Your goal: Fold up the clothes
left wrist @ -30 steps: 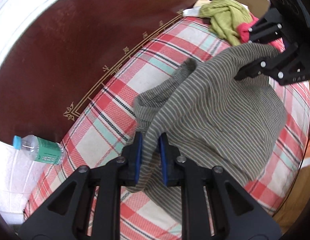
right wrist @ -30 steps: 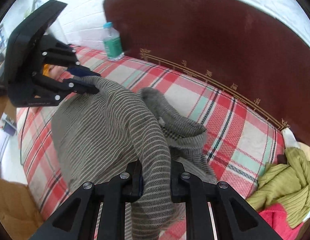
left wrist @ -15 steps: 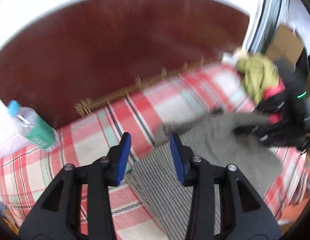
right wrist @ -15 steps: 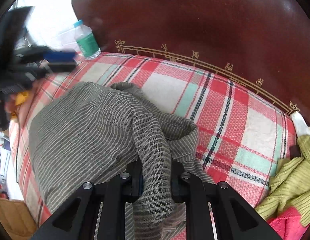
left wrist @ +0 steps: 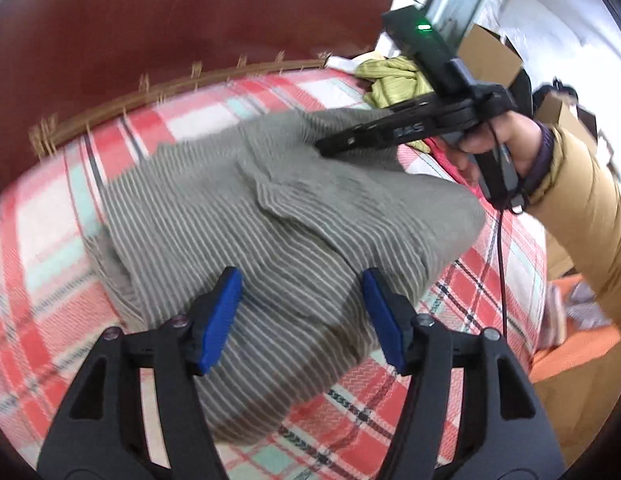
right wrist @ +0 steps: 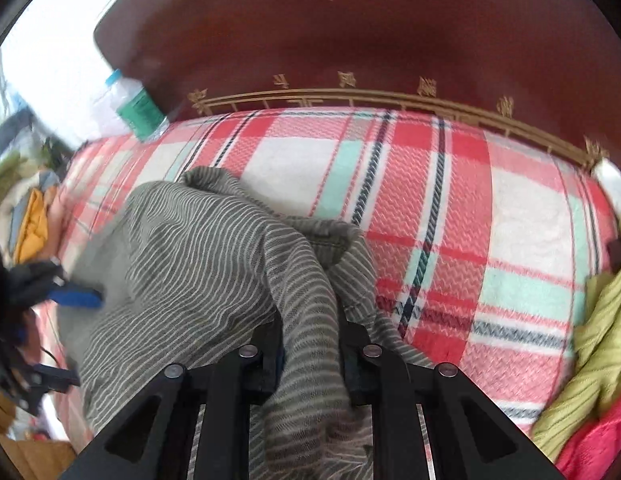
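The grey striped garment (left wrist: 278, 216) lies bunched on the plaid-covered bed (right wrist: 450, 200), in front of the dark red headboard (right wrist: 350, 32). The right gripper (right wrist: 310, 344) has its jaws clamped on a fold of it. The left gripper (left wrist: 302, 312) hovers over the cloth, jaws wide apart and empty. A green garment (left wrist: 390, 80) sits nearby.
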### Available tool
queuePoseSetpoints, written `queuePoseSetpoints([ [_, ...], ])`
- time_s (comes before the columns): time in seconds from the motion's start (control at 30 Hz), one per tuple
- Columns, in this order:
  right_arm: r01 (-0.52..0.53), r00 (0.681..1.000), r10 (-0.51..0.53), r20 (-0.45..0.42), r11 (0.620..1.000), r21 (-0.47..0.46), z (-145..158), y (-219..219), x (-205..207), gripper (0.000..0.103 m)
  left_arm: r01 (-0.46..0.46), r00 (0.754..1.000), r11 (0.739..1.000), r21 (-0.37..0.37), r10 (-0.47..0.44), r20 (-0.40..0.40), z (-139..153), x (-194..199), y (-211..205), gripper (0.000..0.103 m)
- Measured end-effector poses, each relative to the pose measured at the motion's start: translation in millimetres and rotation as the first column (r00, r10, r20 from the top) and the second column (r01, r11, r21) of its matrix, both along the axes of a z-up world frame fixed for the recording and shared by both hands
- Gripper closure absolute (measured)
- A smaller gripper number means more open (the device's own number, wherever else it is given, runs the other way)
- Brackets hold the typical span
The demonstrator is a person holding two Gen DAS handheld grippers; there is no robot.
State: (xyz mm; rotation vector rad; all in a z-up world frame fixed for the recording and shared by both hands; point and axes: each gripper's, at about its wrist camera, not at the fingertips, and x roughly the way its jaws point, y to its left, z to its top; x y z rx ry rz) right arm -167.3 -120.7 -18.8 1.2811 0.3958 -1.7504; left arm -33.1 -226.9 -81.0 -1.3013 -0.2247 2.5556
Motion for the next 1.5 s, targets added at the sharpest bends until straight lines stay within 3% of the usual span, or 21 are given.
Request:
queuePoseSetpoints([
  [0.1, 0.027, 1.0, -0.026, 0.01, 0.999, -0.023, 4, 7, 0, 0.081, -0.015, 1.0, 1.0, 0.023, 0.015, 0.013, -11, -3, -3, 0.037],
  [0.17, 0.095, 0.995, -0.097, -0.031, 0.993, -0.063, 23, 21, 0, 0.057, -0.026, 0.999, 0.999, 0.039, 0.025, 0.022, -18, -6, -6, 0.037],
  [0.2, 0.129, 0.99, -0.133, -0.05, 0.988, -0.085, 33, 28, 0, 0.052, -0.031, 0.999, 0.998, 0.046, 0.03, 0.027, -21, -7, -7, 0.037],
  [0.3, 0.162, 0.979, -0.184, -0.093, 0.966, -0.204, 72, 54, 13, 0.05, -0.033, 0.999, 0.998, 0.05, 0.032, 0.023, -24, -7, -6, 0.037],
  [0.47, -0.046, 0.989, 0.001, -0.149, 0.954, -0.296, 110, 61, 83, 0.047, -0.044, 0.999, 0.997, 0.069, 0.043, 0.007, -24, -5, -9, 0.036],
  [0.6, -0.158, 0.975, 0.119, -0.187, 0.964, -0.214, 82, 45, 129, 0.047, -0.053, 0.999, 0.995, 0.085, 0.054, -0.005, -25, -3, -11, 0.035],
  [0.7, -0.123, 0.972, 0.099, -0.212, 0.987, -0.104, 42, 41, 132, 0.047, -0.058, 0.998, 0.995, 0.085, 0.06, -0.017, -23, 2, -11, 0.034],
  [0.87, -0.063, 0.987, 0.052, -0.15, 0.995, -0.071, -18, 45, 119, 0.045, -0.08, 0.994, 0.989, 0.126, 0.089, -0.063, -12, 18, -15, 0.034],
  [0.97, -0.048, 0.984, 0.034, -0.174, 0.996, -0.075, -17, 44, 123, 0.042, -0.087, 0.987, 0.987, 0.134, 0.103, -0.123, 4, 35, -11, 0.033],
  [1.03, -0.047, 0.984, 0.034, -0.177, 0.996, -0.071, -12, 44, 126, 0.041, -0.088, 0.988, 0.989, 0.116, 0.102, -0.118, 1, 37, -7, 0.032],
  [1.07, -0.048, 0.984, 0.034, -0.174, 0.996, -0.073, -8, 45, 127, 0.041, -0.089, 0.988, 0.99, 0.107, 0.101, -0.115, 0, 38, -5, 0.026],
  [1.2, -0.046, 0.982, 0.016, -0.187, 0.987, -0.153, 24, 67, 131, 0.041, -0.12, 0.991, 0.992, 0.043, 0.123, -0.053, -26, 34, -2, 0.026],
  [1.33, -0.086, 0.974, 0.031, -0.226, 0.968, -0.234, 50, 81, 152, 0.041, -0.132, 0.989, 0.99, 0.059, 0.135, -0.057, -27, 31, -5, 0.026],
  [1.5, -0.086, 0.971, 0.042, -0.235, 0.98, -0.179, 24, 73, 157, 0.041, -0.142, 0.987, 0.988, 0.059, 0.146, -0.067, -29, 32, -5, 0.026],
])
